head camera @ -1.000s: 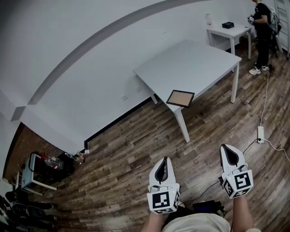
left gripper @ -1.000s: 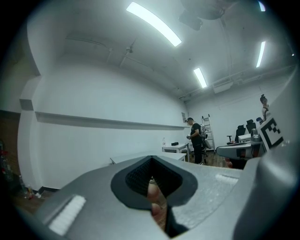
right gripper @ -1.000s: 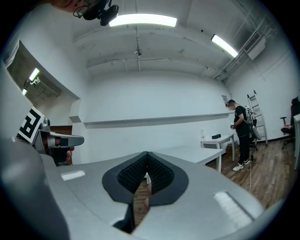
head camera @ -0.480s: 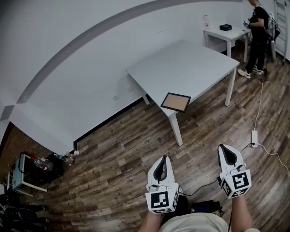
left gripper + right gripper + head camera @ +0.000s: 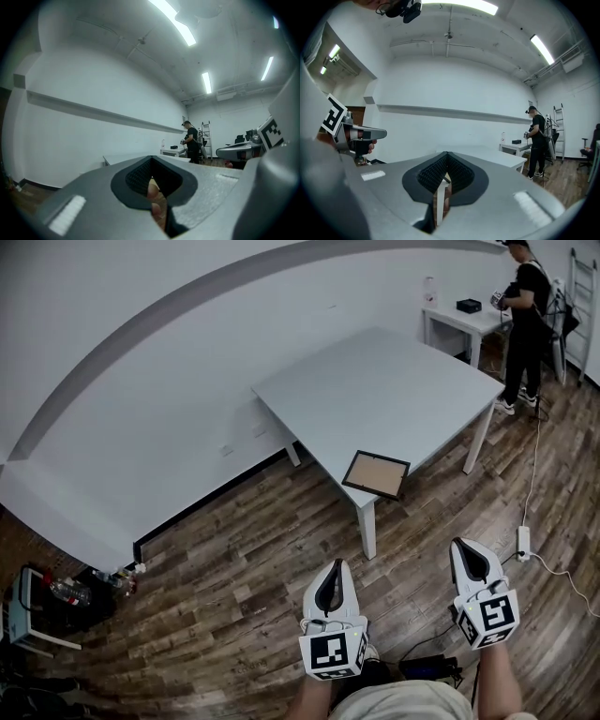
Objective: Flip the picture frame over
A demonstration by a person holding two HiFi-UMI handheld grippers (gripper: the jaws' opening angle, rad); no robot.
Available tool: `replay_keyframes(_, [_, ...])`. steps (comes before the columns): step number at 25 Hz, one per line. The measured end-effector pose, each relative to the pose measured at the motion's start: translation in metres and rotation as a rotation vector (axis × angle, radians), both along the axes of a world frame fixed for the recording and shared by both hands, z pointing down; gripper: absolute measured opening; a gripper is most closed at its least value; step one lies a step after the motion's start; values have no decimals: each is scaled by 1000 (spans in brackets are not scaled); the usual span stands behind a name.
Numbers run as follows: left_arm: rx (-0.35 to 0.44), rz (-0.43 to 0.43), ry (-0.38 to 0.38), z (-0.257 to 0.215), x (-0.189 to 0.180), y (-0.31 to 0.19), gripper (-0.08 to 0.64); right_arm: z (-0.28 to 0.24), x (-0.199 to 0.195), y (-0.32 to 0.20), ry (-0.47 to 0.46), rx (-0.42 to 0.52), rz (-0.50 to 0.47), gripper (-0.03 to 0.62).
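Observation:
The picture frame (image 5: 376, 473) lies flat on the near corner of the white table (image 5: 394, 381), a brown panel in a dark border facing up. My left gripper (image 5: 334, 565) and right gripper (image 5: 466, 546) hang over the wood floor, well short of the table, both pointing towards it. Each is shut with nothing between its jaws. In the left gripper view the left gripper (image 5: 151, 180) faces the table's edge (image 5: 122, 158). The right gripper (image 5: 446, 176) also faces the table (image 5: 487, 157) in the right gripper view. The frame is hidden in both gripper views.
A person (image 5: 523, 315) stands at the far right by a small white table (image 5: 464, 320) bearing a black box (image 5: 469, 305). A power strip (image 5: 522, 542) and cable lie on the floor to the right. Clutter (image 5: 56, 592) sits by the wall at lower left.
The table and frame have slid lower and nearer in the head view as I came closer. Both grippers keep their place and stay shut.

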State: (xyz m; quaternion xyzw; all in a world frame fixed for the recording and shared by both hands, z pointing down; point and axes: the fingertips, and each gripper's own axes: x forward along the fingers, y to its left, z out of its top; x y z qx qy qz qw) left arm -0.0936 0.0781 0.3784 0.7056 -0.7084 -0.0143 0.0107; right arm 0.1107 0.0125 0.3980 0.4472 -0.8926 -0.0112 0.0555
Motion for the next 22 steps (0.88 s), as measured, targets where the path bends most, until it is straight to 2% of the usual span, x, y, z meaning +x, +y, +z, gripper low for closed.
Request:
replay_keyframes(8, [-12,36,32,8,-60,-57,0,0,-58,-49,40,-10,27,26])
replay_keyframes(14, [-7,69,38,10,-70,-85,0,6,-73,-67,46,-18,47,26])
replay_keyframes(22, [-32,78,21,14,-71,-121,0,22,-71,-102,29,-52,61,26])
